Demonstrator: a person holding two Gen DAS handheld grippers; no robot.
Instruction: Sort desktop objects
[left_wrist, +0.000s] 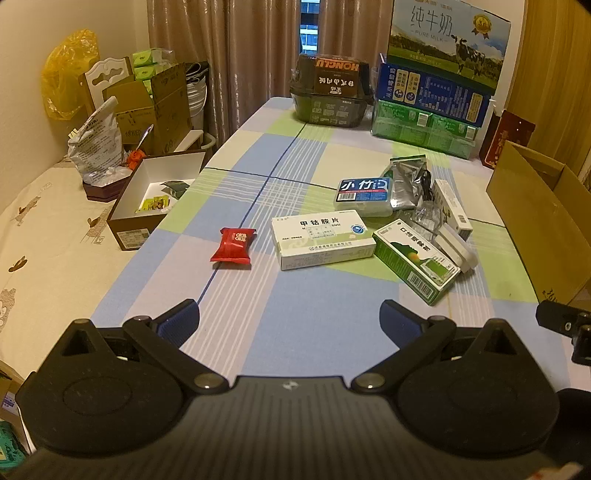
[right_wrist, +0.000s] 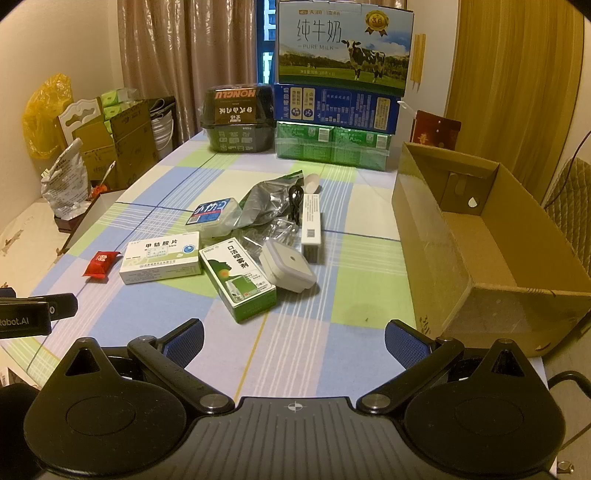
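A red snack packet (left_wrist: 233, 245) (right_wrist: 101, 263) lies on the checked tablecloth. To its right are a white medicine box (left_wrist: 322, 239) (right_wrist: 162, 257), a green spray box (left_wrist: 416, 261) (right_wrist: 238, 277), a blue-lidded floss box (left_wrist: 364, 195) (right_wrist: 213, 217), a white lidded case (right_wrist: 287, 268), a slim white box (right_wrist: 311, 228), a silver pouch (right_wrist: 267, 201) and a black cable (right_wrist: 295, 205). My left gripper (left_wrist: 290, 319) is open and empty, hovering short of the packet. My right gripper (right_wrist: 293, 339) is open and empty, short of the green box.
An open brown cardboard box (right_wrist: 480, 236) (left_wrist: 535, 206) stands at the table's right edge. A white-lined open box (left_wrist: 155, 199) with small items sits beyond the left edge. Milk cartons (right_wrist: 343, 81) and a dark container (right_wrist: 238, 118) stand at the back.
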